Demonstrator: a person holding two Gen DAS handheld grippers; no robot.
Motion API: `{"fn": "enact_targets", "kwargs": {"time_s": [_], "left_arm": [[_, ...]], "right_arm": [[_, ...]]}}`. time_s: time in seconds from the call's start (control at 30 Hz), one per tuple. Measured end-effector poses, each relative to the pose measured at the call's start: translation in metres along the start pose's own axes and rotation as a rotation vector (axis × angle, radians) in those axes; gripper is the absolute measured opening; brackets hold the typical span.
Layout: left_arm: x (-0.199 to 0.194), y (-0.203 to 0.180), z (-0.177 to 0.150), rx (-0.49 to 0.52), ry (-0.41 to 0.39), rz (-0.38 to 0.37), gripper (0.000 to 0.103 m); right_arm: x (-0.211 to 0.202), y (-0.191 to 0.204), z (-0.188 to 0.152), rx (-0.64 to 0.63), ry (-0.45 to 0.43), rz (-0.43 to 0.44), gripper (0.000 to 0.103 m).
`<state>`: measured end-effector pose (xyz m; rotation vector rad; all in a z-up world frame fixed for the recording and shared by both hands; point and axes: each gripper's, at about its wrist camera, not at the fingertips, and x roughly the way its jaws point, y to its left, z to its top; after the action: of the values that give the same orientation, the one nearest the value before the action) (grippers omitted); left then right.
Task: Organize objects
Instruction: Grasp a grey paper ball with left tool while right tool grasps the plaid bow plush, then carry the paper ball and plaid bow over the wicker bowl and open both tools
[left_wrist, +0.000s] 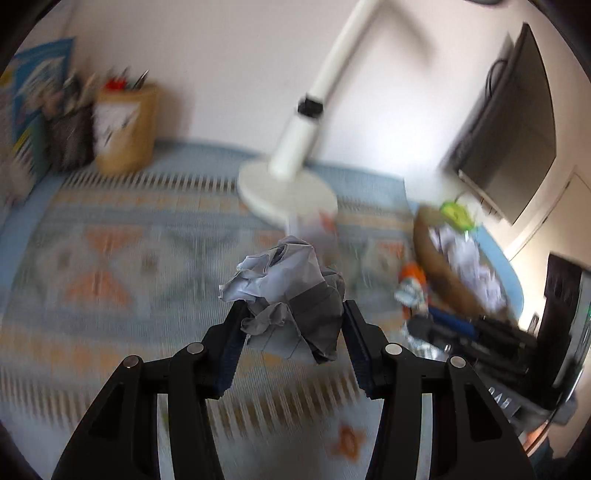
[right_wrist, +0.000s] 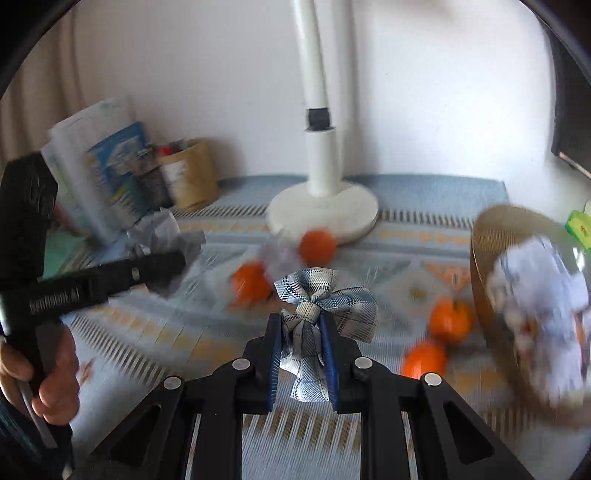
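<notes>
Crumpled paper (left_wrist: 284, 295) fills left tool (left_wrist: 293, 308); right tool (right_wrist: 301, 325) pinches plaid bow (right_wrist: 325, 299).

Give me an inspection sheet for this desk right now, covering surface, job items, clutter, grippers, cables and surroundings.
Surface: patterned blue and orange cloth covers the table.
Job's things: crumpled paper held off the cloth; plaid ribbon bow held; woven basket at right, holding crumpled paper.
Clutter: four orange fruits, one beside the basket; pen holders; booklets; white lamp base.
Grippers: left gripper shut on the paper; right gripper shut on the bow.
Cables: one behind the monitor.
Surroundings: white wall, dark monitor.
</notes>
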<state>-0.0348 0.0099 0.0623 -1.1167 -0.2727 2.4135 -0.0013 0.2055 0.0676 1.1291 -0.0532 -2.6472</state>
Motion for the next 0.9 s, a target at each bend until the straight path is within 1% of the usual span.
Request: {"fn": "enact_targets", "kwargs": {"time_s": [0.03, 0.07, 0.17, 0.23, 0.27, 0.3, 0.33, 0.37, 0.4, 0.43, 0.47, 0.53, 0.6, 0.63, 0.7, 0.73, 0.77, 0.8, 0.83, 0.87, 0.9], "left_arm": [[-0.004, -0.005, -0.012, -0.002, -0.002, 0.005, 0.049], [-0.007, -0.013, -0.033, 0.003, 0.001, 0.026, 0.049], [-0.004, -0.028, -0.063, 0.025, 0.004, 0.086, 0.050], [0.004, -0.031, -0.074, 0.021, 0.049, 0.092, 0.051], [0.009, -0.031, -0.077, 0.012, 0.065, 0.094, 0.055], [0.008, -0.033, -0.077, 0.017, 0.042, 0.110, 0.055], [0.008, -0.035, -0.076, 0.031, 0.044, 0.128, 0.056], [0.008, -0.037, -0.076, 0.036, 0.053, 0.135, 0.070], [0.008, -0.035, -0.075, 0.033, 0.060, 0.142, 0.092], [0.007, -0.032, -0.076, 0.024, 0.059, 0.160, 0.097], [0.002, -0.030, -0.077, 0.018, 0.043, 0.156, 0.097], [-0.006, -0.027, -0.080, 0.012, 0.029, 0.135, 0.097], [-0.012, -0.025, -0.084, 0.015, 0.012, 0.151, 0.097], [-0.014, -0.025, -0.086, 0.021, 0.006, 0.155, 0.097], [-0.009, -0.030, -0.085, 0.050, 0.018, 0.164, 0.097], [-0.007, -0.033, -0.084, 0.061, 0.022, 0.159, 0.097], [-0.003, -0.037, -0.082, 0.081, 0.025, 0.165, 0.096], [-0.001, -0.041, -0.082, 0.094, 0.024, 0.176, 0.094], [0.002, -0.045, -0.079, 0.115, 0.021, 0.199, 0.090], [0.006, -0.049, -0.078, 0.132, 0.030, 0.205, 0.078], [0.010, -0.050, -0.077, 0.143, 0.043, 0.203, 0.062]], "right_arm": [[-0.005, 0.000, -0.011, 0.002, 0.020, 0.024, 0.020], [-0.011, -0.001, -0.026, 0.007, 0.040, 0.048, 0.020], [-0.011, -0.004, -0.051, -0.001, 0.073, 0.016, 0.021], [-0.006, -0.010, -0.062, 0.009, 0.104, 0.015, 0.021], [-0.002, -0.013, -0.066, 0.015, 0.123, 0.010, 0.021], [0.003, -0.016, -0.068, 0.015, 0.146, 0.013, 0.021], [0.004, -0.019, -0.069, 0.019, 0.152, 0.025, 0.025], [0.000, -0.022, -0.071, 0.031, 0.143, 0.047, 0.034], [-0.003, -0.023, -0.071, 0.037, 0.136, 0.049, 0.043], [-0.008, -0.025, -0.073, 0.039, 0.122, 0.039, 0.067], [-0.013, -0.026, -0.073, 0.031, 0.102, 0.026, 0.078], [-0.023, -0.026, -0.078, -0.007, 0.068, 0.004, 0.078], [-0.024, -0.030, -0.084, 0.005, 0.080, -0.008, 0.078], [-0.021, -0.032, -0.086, 0.022, 0.089, -0.001, 0.078], [-0.013, -0.032, -0.086, 0.053, 0.108, 0.024, 0.078], [-0.010, -0.030, -0.085, 0.053, 0.110, 0.016, 0.078], [-0.007, -0.025, -0.084, 0.036, 0.111, -0.016, 0.078], [-0.005, -0.022, -0.083, 0.025, 0.114, -0.037, 0.078], [-0.002, -0.018, -0.082, 0.013, 0.114, -0.051, 0.074], [0.000, -0.015, -0.081, 0.004, 0.117, -0.050, 0.067], [0.002, -0.013, -0.080, -0.005, 0.118, -0.067, 0.065]]}}
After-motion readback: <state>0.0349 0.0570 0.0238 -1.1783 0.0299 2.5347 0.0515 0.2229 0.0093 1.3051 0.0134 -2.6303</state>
